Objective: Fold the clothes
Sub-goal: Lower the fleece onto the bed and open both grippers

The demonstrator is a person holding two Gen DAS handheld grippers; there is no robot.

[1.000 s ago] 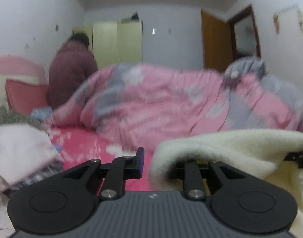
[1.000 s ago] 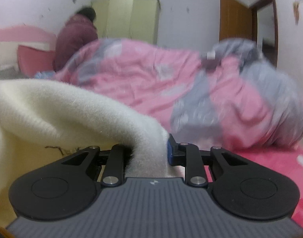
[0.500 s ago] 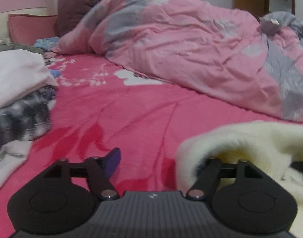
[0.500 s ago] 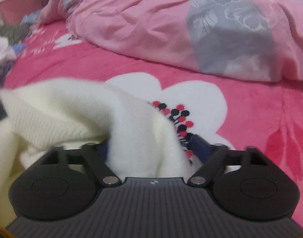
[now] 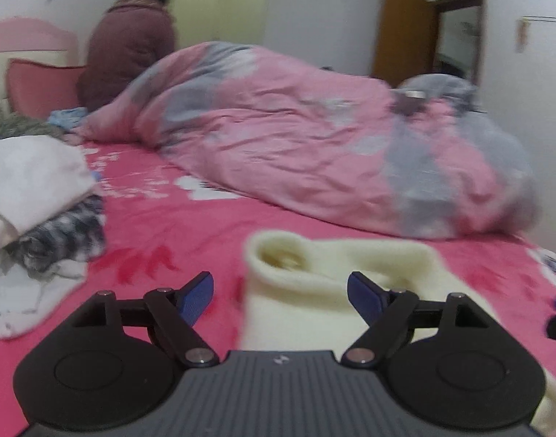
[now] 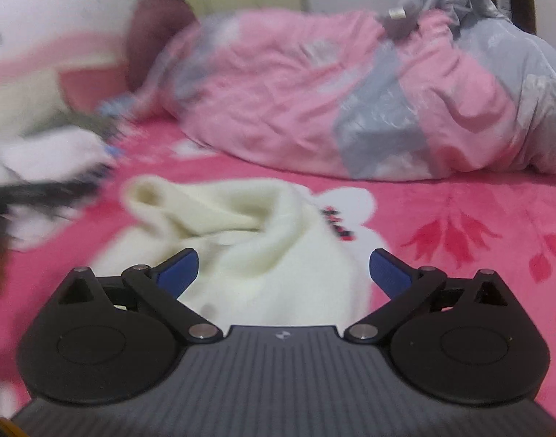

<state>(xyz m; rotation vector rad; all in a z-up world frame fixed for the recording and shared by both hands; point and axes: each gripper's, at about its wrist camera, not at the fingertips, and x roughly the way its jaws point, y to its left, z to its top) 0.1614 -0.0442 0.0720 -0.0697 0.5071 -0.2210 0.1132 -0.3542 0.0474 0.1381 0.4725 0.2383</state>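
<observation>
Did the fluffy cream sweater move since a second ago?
Yes. The cream sweater went from lifted and pinched in both tongs down onto the pink bedsheet, below the quilt; both tongs are open.

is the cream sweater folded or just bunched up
Bunched, not neatly folded: the cream sweater lies rumpled on the pink bedsheet, one rolled opening showing. Both tongs are open.

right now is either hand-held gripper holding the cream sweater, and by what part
Nothing is held. The left hand-held gripper and right hand-held gripper both stand open, and the cream sweater lies loose on the bed between their fingers.
</observation>
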